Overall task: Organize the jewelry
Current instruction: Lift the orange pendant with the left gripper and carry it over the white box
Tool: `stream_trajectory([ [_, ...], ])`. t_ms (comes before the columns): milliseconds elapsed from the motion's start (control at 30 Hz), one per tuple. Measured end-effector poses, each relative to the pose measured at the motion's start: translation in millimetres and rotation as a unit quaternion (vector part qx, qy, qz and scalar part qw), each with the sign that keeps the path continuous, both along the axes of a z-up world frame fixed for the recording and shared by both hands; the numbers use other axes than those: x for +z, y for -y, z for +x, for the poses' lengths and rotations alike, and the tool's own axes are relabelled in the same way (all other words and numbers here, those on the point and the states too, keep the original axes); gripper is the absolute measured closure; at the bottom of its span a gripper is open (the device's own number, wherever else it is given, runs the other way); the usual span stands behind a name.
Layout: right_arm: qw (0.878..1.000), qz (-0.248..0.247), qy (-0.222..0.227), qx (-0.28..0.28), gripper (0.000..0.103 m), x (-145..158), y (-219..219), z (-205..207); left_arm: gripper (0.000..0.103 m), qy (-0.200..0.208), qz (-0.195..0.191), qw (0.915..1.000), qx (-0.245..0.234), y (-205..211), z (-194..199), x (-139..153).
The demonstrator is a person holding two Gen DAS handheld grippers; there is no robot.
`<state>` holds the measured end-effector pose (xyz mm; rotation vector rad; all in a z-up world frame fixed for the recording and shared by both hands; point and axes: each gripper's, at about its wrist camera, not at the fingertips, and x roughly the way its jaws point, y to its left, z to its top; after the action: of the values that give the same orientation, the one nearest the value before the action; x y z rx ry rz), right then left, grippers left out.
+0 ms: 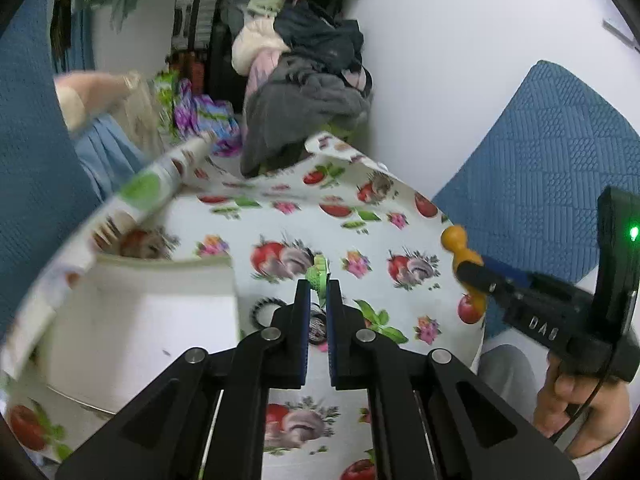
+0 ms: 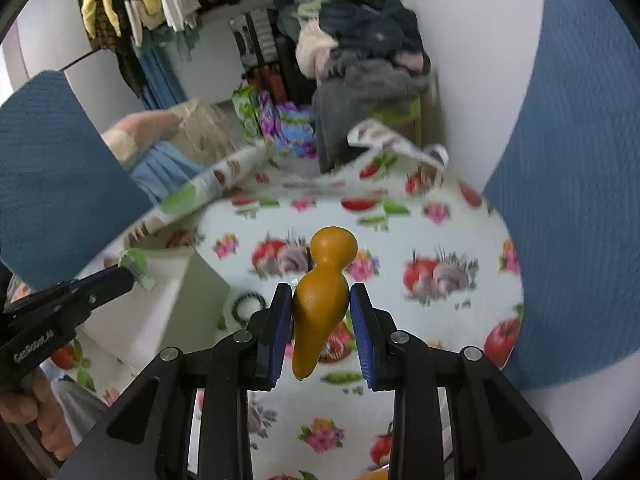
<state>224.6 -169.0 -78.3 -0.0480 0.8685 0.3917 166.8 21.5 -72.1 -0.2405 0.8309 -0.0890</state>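
Note:
My left gripper (image 1: 318, 286) is shut on a small pale-green trinket (image 1: 319, 272) pinched at its fingertips, held above the table. The right wrist view shows the same trinket (image 2: 136, 265) in the left gripper (image 2: 127, 274), over the white box (image 2: 168, 308). My right gripper (image 2: 320, 294) is shut on a mustard-orange, pear-shaped wooden holder (image 2: 322, 300), lifted off the table. In the left wrist view the holder (image 1: 456, 242) sticks out of the right gripper (image 1: 470, 276). A black beaded bracelet (image 1: 262, 312) (image 2: 248, 304) lies on the cloth beside the white box (image 1: 140, 320).
The table wears a fruit-and-flower oilcloth (image 1: 360, 240) whose far edge is curled up. A small round red-and-white item (image 2: 338, 350) lies under the holder. Blue chair backs (image 1: 540, 152) (image 2: 52, 184) stand on both sides. Behind the table is a heap of clothes (image 1: 304, 80).

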Motion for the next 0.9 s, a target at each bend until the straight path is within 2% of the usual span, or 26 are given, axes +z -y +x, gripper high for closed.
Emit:
stream_trajectory([
  [267,0.998,0.024,0.038,0.031,0.076,48.0,-46.7,-4.3,0.096,0.014,0.017,0.9996,0.019,-35.3,-9.7,26.1],
  [433,0.997,0.035,0.047,0.057,0.076,58.9,-86.7,-5.5,0.096,0.007,0.024,0.9991,0.034,-63.0,-9.9,25.3],
  [667,0.996,0.036,0.035,0.078,0.076,40.9,-134.4,-6.9,0.096,-0.011,0.025,0.9986,0.045,-100.2,-12.1,6.1],
  [900,0.996,0.030,-0.001,0.086,0.076,-2.8,-164.5,-11.2,0.096,-0.051,0.012,0.9971,0.055,-135.0,-14.2,-41.1],
])
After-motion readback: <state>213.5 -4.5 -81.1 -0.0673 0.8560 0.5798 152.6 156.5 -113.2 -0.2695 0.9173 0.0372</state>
